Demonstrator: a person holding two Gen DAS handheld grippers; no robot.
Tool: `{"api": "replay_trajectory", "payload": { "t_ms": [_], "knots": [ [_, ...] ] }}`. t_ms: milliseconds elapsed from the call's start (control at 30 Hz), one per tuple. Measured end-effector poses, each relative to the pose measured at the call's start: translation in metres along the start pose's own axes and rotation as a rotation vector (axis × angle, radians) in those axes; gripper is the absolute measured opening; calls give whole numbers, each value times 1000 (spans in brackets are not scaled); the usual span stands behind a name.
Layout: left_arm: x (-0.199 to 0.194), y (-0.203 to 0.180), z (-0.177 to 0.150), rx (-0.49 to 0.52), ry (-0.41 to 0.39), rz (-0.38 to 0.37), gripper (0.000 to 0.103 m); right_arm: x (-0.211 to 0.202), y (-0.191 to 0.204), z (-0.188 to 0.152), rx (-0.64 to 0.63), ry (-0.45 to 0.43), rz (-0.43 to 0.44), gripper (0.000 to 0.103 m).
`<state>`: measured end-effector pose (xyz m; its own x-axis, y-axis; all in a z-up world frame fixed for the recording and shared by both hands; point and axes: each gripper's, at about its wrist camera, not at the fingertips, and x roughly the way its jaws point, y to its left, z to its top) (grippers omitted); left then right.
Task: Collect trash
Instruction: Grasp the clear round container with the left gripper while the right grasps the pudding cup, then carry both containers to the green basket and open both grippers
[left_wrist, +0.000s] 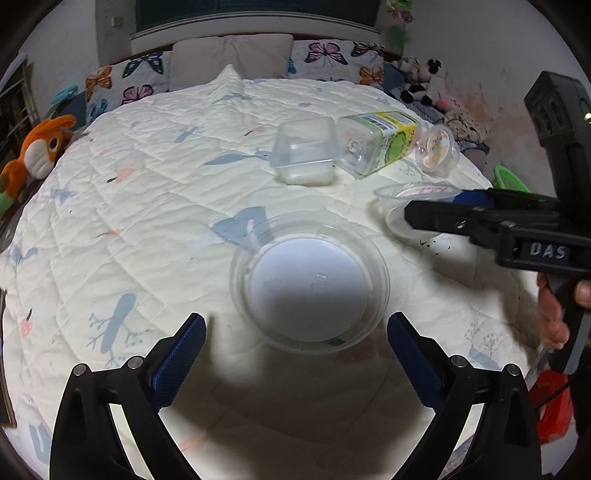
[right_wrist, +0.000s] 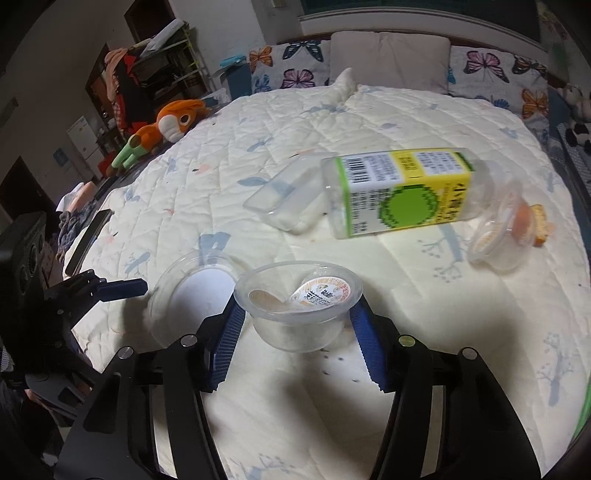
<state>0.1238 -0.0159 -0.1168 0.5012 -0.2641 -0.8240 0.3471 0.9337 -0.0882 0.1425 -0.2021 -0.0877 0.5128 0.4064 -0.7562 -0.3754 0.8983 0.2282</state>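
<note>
Left wrist view: the left gripper hovers wide open just short of a clear round lid on the quilt.

Right wrist view: just right of that lid, the right gripper has its pads against a thin, light, crushable pudding cup; the cup is best squeezed gently below the rim.

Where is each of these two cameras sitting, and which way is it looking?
Left wrist: sits on the left tool, looking down across the quilted bed at a clear round bowl; its own open fingers and the person's hand holding the right tool show.
Right wrist: sits on the right tool, looking toward the pillows; its fingers flank a small clear cup, and the left tool shows at the left edge.
Shared: bowl, cup, the yellow-green labelled bottle lying on its side, the orange plush toy.
</note>
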Motion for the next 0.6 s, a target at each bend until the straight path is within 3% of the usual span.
{"api": "replay_trajectory", "payload": {
  "t_ms": [267, 500, 600],
  "knots": [
    [17, -3, 12, 16, 31, -40, 96, -21, -11, -9, 8, -31, -36, 59],
    [24, -9, 19, 55, 24, -32, 96, -36, -19, -17, 23, -53, -63, 59],
    [23, -10, 20, 63, 11, -31, 90, -42, -22, -19, 33, -63, -71, 59]
  ]
}}
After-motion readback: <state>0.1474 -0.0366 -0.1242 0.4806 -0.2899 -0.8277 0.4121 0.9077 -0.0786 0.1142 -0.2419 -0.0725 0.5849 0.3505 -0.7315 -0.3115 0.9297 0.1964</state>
